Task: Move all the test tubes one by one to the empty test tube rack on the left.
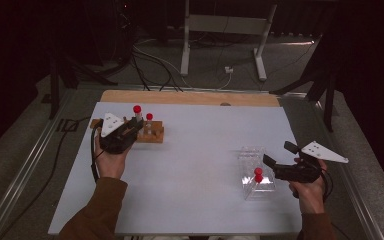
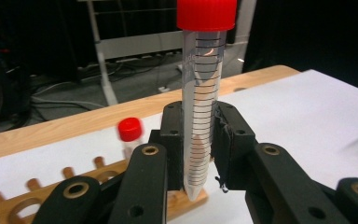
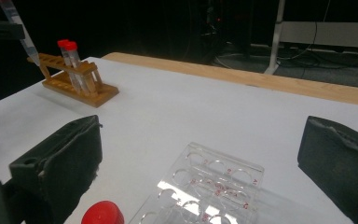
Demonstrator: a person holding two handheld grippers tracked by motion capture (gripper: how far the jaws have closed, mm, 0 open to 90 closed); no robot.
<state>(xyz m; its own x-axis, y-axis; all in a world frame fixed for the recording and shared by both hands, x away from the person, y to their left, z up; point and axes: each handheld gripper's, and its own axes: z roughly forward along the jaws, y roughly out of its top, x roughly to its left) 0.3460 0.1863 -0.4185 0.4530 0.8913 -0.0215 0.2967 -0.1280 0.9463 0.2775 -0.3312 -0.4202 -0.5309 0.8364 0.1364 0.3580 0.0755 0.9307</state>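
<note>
A dark room surrounds our white bench. Our left tool clamps a clear, ruled plastic tube with a red cap, just above the wooden rack. We should keep it upright and lower its cone tip squarely into a hole. Far from the rack, our right tool hangs wide open over a clear plastic tray.

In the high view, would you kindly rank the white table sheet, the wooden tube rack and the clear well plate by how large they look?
1. White table sheet, by far the largest.
2. Clear well plate and wooden tube rack: these look about alike. The left gripper, shut on a red-capped tube, hides part of the rack, so I will not rank them.
</note>
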